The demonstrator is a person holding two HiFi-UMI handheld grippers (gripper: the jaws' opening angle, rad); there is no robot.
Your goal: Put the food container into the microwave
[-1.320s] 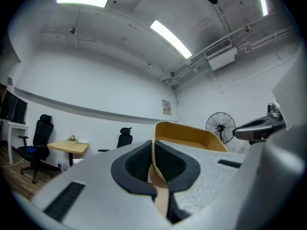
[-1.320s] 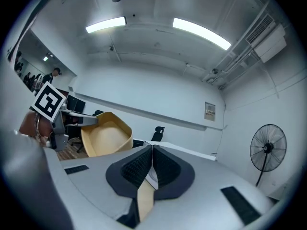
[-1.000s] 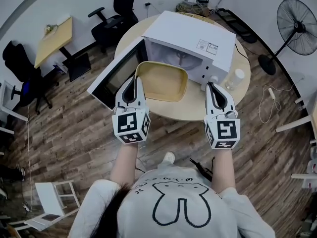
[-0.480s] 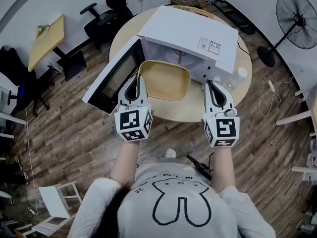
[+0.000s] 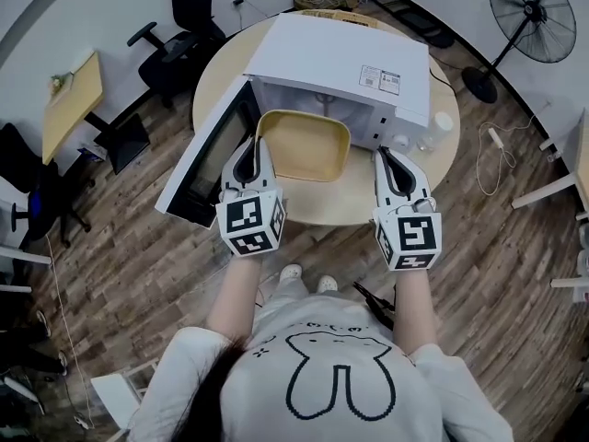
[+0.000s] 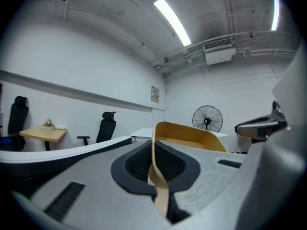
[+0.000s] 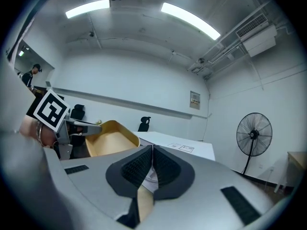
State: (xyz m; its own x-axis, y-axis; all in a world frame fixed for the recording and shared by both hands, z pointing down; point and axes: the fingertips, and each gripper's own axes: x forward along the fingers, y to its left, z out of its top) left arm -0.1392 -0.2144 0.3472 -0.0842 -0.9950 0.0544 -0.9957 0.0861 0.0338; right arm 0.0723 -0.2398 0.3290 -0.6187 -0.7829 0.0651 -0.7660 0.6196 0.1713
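Here the left tool (image 5: 250, 148) was clamped on the near left rim of the food container (image 5: 304, 145). In the left gripper view the thin tan wall ran straight between the two dark ribbed pads (image 6: 139, 161), which pressed on it from both sides. The food container was a shallow, tan, square-cornered dish with nothing visible in it. It was held roughly level above the round bench (image 5: 324, 208), directly in front of the microwave (image 5: 340, 58). Its far edge lay at the mouth of the oven's cavity, and the pictures did not show whether it had crossed the threshold.

The microwave was white and stood on the bench. Its door (image 5: 207, 159) was swung wide to the left, past the bench's edge, and the left tool hung just beside the door's inner face.

The right tool (image 5: 385, 155) hovered to the right of the food container, near it but apart. Its jaws were closed pad against pad with nothing between them, and it pointed toward the microwave's front right corner. A clear bottle (image 5: 442, 123) stood on the bench by that corner.

A standing fan (image 5: 525, 12) was on the wood floor at the upper right, and an office chair (image 5: 179, 30) stood behind the bench.
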